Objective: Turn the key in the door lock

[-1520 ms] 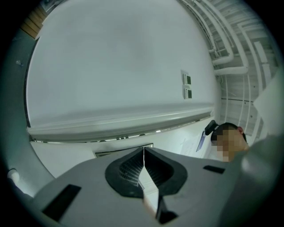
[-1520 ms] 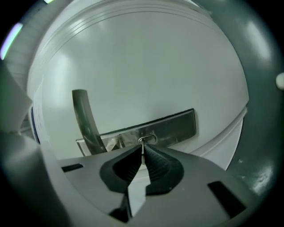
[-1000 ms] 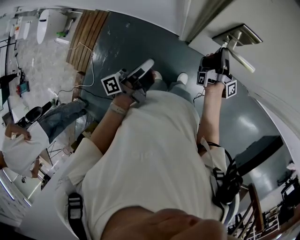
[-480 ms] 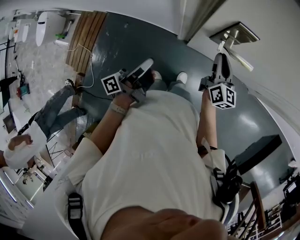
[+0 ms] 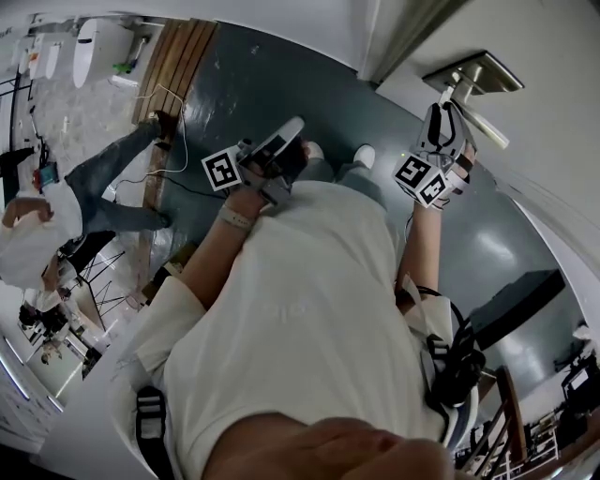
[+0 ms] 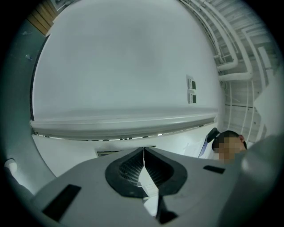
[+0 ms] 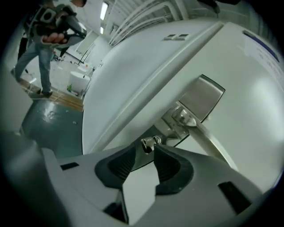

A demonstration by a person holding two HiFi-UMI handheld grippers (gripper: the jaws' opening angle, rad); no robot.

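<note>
Key point(image 7: 150, 143) sits in the door's lock plate point(image 7: 200, 99), below the lever handle point(image 7: 208, 137). Right hand-held gripper point(image 7: 147, 150): jaws have just been opening, narrow gap, key head between the tips, not clamped. Left hand-held gripper point(image 6: 143, 151): jaws together, empty, away from the door.

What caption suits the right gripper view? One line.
Right gripper, jaws just opening, with the key between them below the door handle.

Bright, even indoor light; in the right gripper view, ceiling strips point(image 7: 104, 9) glow high above and left of the fingers point(image 7: 120, 165). The dark floor point(image 5: 483, 246) carries a soft sheen. Fisheye distortion bends the door point(image 7: 253, 102) beyond the fingers. The corners vignette to black, and the near fingers look slightly soft.
</note>
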